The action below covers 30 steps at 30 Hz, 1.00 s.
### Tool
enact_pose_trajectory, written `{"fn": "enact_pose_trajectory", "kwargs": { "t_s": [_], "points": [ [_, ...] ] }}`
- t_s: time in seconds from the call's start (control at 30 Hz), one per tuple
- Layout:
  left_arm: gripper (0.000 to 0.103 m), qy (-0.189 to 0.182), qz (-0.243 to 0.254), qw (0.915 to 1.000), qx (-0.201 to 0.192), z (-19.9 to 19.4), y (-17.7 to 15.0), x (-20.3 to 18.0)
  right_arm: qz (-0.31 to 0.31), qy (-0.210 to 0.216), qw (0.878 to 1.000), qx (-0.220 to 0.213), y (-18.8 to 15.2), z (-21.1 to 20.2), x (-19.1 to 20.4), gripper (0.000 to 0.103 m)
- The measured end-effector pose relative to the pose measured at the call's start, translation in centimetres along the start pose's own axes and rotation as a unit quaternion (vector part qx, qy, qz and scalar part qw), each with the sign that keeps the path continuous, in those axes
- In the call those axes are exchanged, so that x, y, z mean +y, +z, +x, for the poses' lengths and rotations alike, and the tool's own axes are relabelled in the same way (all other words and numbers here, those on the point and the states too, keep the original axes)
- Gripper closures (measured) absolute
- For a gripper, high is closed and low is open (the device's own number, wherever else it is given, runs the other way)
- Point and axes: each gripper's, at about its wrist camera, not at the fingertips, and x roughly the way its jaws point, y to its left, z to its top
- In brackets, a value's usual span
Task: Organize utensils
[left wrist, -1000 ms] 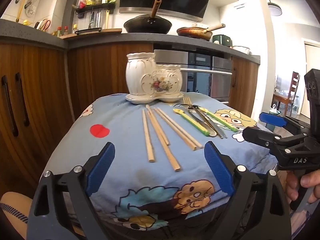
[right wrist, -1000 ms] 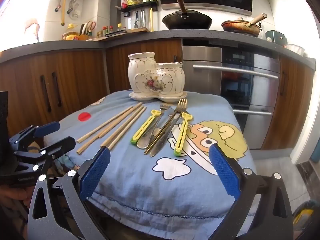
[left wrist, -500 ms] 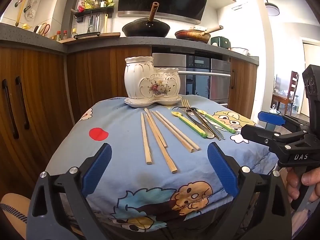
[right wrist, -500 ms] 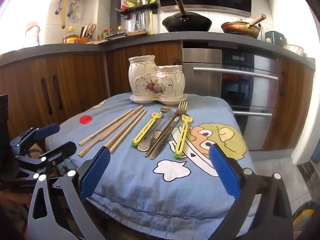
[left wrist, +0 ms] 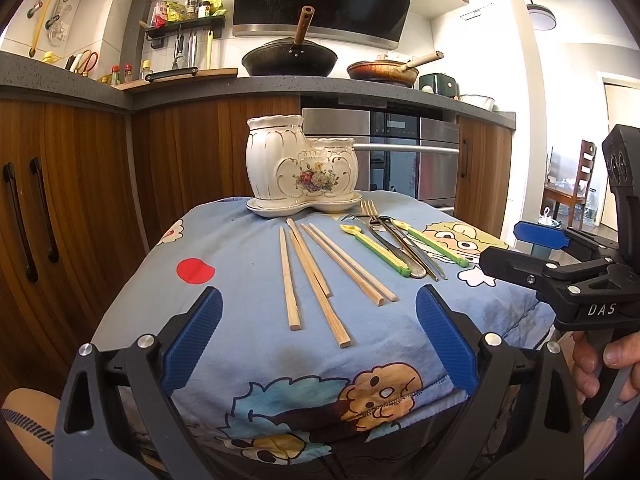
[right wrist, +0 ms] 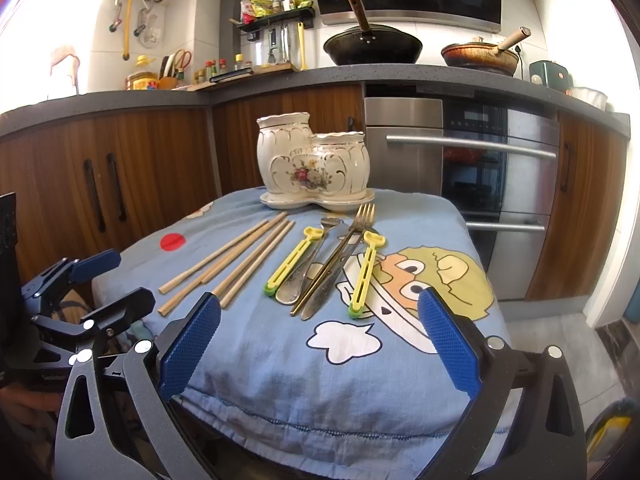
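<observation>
Wooden chopsticks (left wrist: 316,276): five laid loose on the blue cartoon cloth (right wrist: 360,380), before the holder.
Cutlery: fork (right wrist: 352,236), spoon (right wrist: 308,264), knife (right wrist: 328,288) and two yellow-green sticks (right wrist: 366,276) grouped just beside.
Ceramic holder (left wrist: 304,168): seen empty, upright at the far edge.
Left gripper (left wrist: 316,344): jaws wide apart, nothing held.
Right gripper (right wrist: 316,344): likewise.
Change: both views drawn slightly back and lowered; nothing moved, sorting judged unstarted.
</observation>
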Motion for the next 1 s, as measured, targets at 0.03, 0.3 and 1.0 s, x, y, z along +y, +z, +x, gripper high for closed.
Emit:
{"fn": "enact_pose_trajectory", "kwargs": {
  "t_s": [0.03, 0.3, 1.0],
  "points": [
    [0.007, 0.0, 0.0, 1.0, -0.001, -0.04, 0.01, 0.03, 0.0, 0.0, 1.0, 0.0, -0.05, 0.07, -0.02, 0.005],
    [0.007, 0.0, 0.0, 1.0, 0.0, 0.07, -0.04, -0.04, 0.001, 0.0, 1.0, 0.0, -0.05, 0.05, -0.02, 0.005],
    [0.006, 0.0, 0.0, 1.0, 0.002, 0.19, -0.14, -0.16, 0.002, 0.001, 1.0, -0.001, 0.0, 0.0, -0.02, 0.005]
  ]
}}
